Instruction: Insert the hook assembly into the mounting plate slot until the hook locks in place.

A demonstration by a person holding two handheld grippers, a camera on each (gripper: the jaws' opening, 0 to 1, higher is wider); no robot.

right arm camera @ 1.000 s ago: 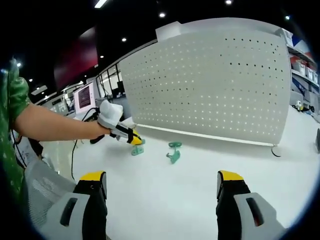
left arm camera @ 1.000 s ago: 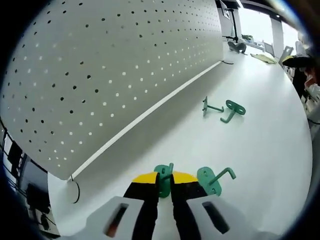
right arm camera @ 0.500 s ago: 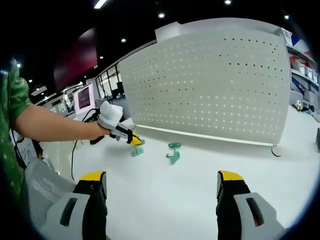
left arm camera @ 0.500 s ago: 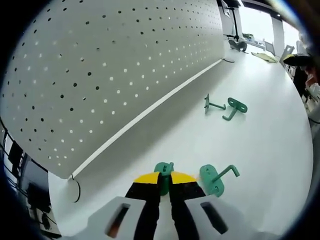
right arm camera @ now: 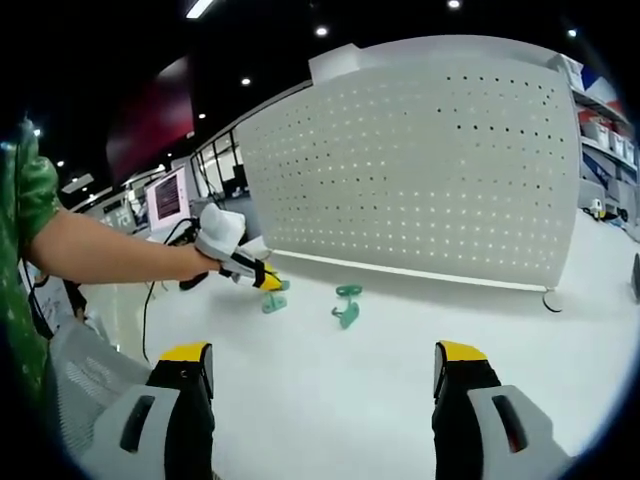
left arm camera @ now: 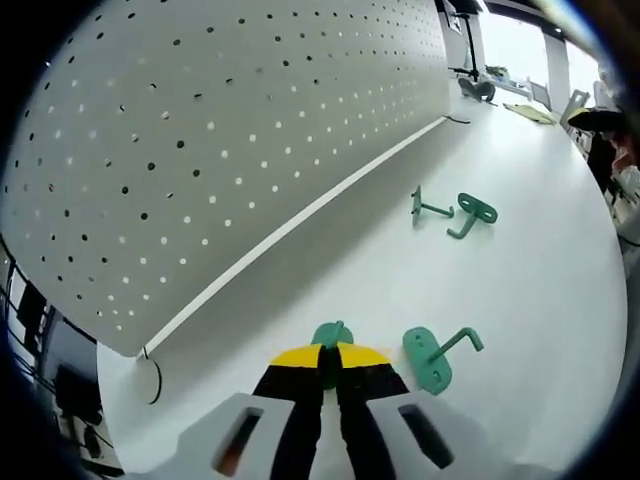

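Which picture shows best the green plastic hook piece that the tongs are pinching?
The left gripper view: the small green plastic hook piece sits close up, pinched between the left tongs. In the right gripper view it is a far, tiny speck at those tongs' tips.

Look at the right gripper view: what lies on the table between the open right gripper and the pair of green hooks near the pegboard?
Nothing: between the right gripper and the green hooks is bare white table, in the right gripper view.

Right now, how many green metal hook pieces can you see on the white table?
4: one pinched in the left gripper, one lying beside its jaws, and two farther along near the pegboard: and.
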